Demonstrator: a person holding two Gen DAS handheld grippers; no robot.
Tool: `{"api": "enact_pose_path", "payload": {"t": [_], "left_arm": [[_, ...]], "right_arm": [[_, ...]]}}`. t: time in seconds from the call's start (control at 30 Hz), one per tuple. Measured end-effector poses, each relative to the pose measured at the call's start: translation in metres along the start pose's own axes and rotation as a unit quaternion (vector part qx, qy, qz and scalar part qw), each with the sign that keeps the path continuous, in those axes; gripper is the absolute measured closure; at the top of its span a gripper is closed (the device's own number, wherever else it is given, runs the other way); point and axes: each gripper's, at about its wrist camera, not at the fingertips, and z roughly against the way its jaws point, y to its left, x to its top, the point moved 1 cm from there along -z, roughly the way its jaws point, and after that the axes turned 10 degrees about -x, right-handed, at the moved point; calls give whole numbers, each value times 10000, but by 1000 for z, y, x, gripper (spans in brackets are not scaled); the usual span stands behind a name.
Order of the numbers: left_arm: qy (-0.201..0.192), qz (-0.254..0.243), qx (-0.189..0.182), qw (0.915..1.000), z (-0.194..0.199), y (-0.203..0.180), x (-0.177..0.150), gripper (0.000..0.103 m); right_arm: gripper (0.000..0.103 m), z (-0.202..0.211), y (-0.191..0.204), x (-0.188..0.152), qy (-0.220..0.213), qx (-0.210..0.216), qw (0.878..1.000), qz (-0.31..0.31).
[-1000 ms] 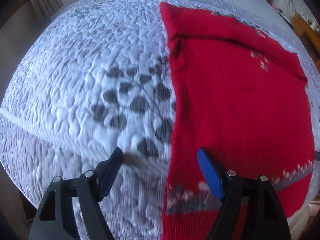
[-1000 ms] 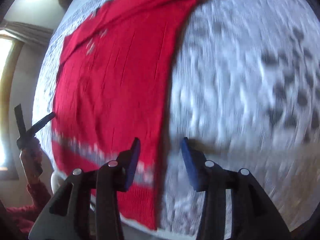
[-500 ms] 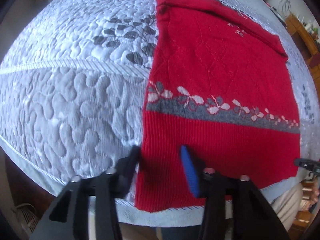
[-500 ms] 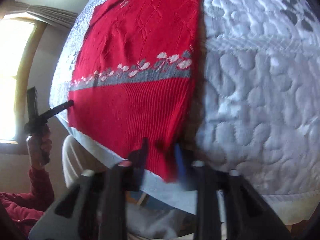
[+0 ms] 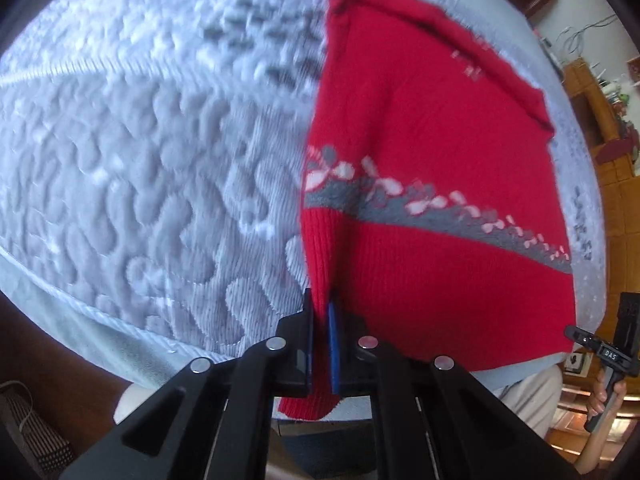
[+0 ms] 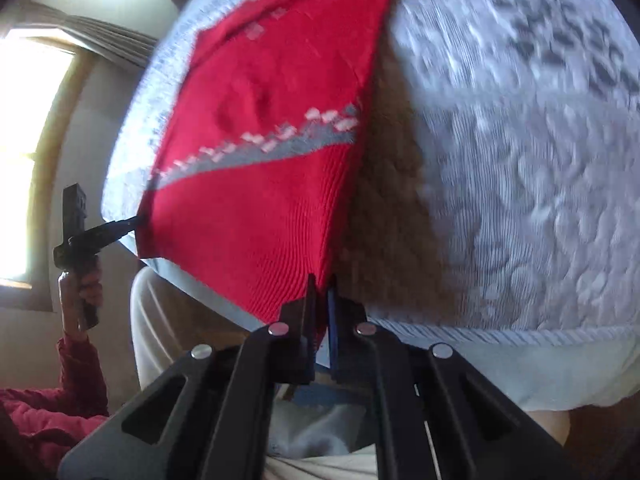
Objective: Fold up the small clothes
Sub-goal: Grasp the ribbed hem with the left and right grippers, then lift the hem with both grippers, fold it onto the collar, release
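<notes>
the red knitted sweater (image 5: 432, 152) lies spread on a bed's white quilted bedspread (image 5: 152, 152), its ribbed hem at the near edge. the left gripper (image 5: 320, 320) is clamped on one hem corner, the right gripper (image 6: 321, 292) on the other, both corners lifted.

Only one bit of lettering I can make out: a small light label on my black handheld right gripper (image 5: 600, 350), seen at the far edge of my left wrist view, seems to read "DAS". It is tiny and soft, so I can't vouch for it. Nothing else here is legible.
</notes>
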Motion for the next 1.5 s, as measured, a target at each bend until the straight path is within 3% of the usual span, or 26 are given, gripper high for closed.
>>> {"api": "enact_pose_path", "payload": {"t": [0.17,0.33,0.4,0.6,0.73,0.8,0.83,0.87,0.9,1.2,1.37,1.5], "left_arm": [[-71,-47,-79,9999,9,-7,2,97],[-106,316,-620,9975,31,-3,32,97],[-207,332,-750,9964,37,-6,52,97],[-387,443,-863,9945,28,-18,126,96],[-487,378,-533,9967,3,-35,181,94],[-533,275,-269,9978,-4,-32,199,83],[-650,212,91,9976,-4,-30,207,80],[-758,140,298,9966,-3,-32,213,75],[-851,76,371,9957,1,-30,217,71],[-1097,-1082,361,9874,16,-52,215,63],[-941,-2075,549,9721,-5,-90,205,63],[-814,-2787,809,9535,-18,-113,190,61]], "right_arm": [[100,-3,4,-7,-47,293,9995,-60],[100,36,-2,14,-413,1182,9917,-300],[100,51,-4,29,-563,1316,9892,-330],[100,56,-16,113,-728,1273,9876,-566],[99,40,-26,172,-703,1044,9889,-791],[88,29,-32,195,-621,716,9915,-886],[82,29,-37,204,-669,429,9927,-906],[65,31,-41,210,-746,256,9928,-904],[61,32,-43,213,-808,203,9926,-879],[67,37,-32,216,-937,296,9952,-12],[73,19,-22,224,-660,166,9973,261],[73,7,-19,231,-550,79,9980,288]]}}
